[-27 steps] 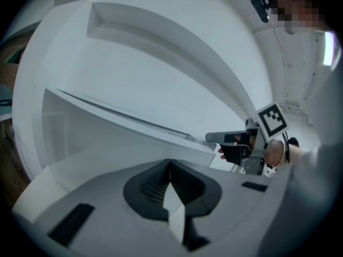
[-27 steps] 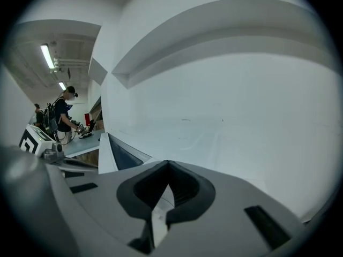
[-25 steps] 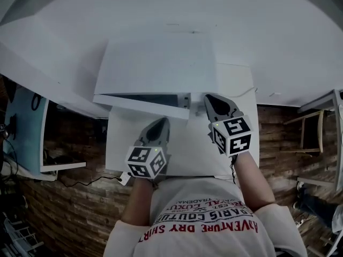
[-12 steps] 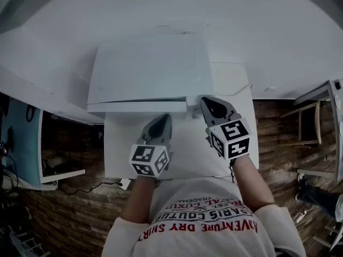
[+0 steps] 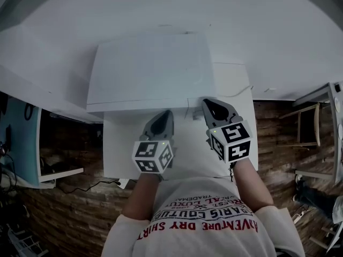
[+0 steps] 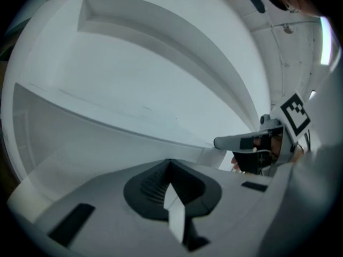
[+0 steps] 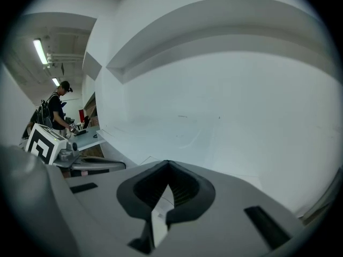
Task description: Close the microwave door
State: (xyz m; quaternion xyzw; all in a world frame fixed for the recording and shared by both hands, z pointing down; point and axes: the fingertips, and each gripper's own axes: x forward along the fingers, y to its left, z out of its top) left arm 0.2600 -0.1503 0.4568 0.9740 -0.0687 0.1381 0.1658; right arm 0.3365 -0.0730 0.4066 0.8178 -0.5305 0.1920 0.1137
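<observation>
The microwave sits upper centre on the table; its door looks flush, so closing seems done. The left tongs and right tongs hover just before it, both pinched together and empty. Next, probably a confirming push or a retreat.

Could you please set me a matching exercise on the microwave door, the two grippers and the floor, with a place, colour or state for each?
Things:
1. microwave door
2. left gripper
3. right gripper
4. floor

Place, colour or state:
A. brown wood planks
B. jaws together, by the right front corner of the microwave
C. shut, flush with the front
D. jaws together, in front of the door

Pairs: 1-C, 2-D, 3-B, 4-A
</observation>
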